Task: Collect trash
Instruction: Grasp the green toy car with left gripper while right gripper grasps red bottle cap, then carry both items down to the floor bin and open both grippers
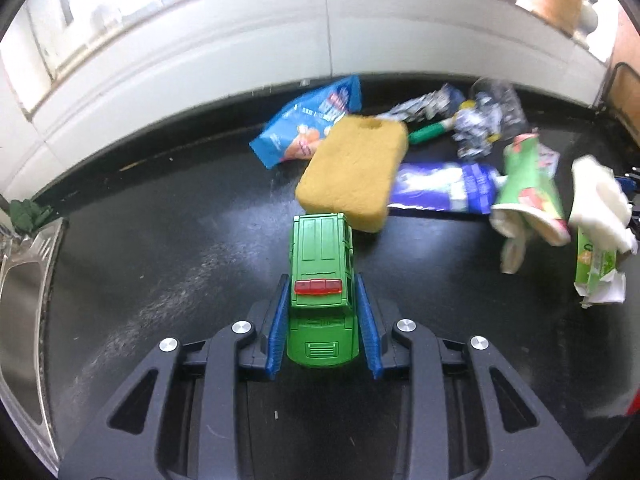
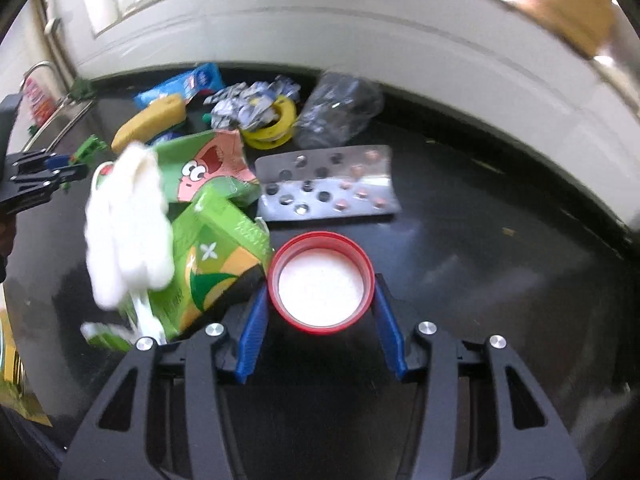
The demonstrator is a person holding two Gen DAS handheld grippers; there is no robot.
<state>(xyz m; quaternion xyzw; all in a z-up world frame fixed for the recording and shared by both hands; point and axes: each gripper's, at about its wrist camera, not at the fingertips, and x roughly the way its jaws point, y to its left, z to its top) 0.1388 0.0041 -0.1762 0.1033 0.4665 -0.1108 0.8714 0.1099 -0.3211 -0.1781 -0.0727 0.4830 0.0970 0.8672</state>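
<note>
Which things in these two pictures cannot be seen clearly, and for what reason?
- Left wrist view: the green toy car between the left claw; whether its pads touch the car is unclear.
- Left wrist view: the blue and white tube; the yellow sponge hides its left end.
- Right wrist view: the green juice carton; the blurred white tissue covers its left side.
- Right wrist view: the red lid between the right claw; contact is unclear.
</note>
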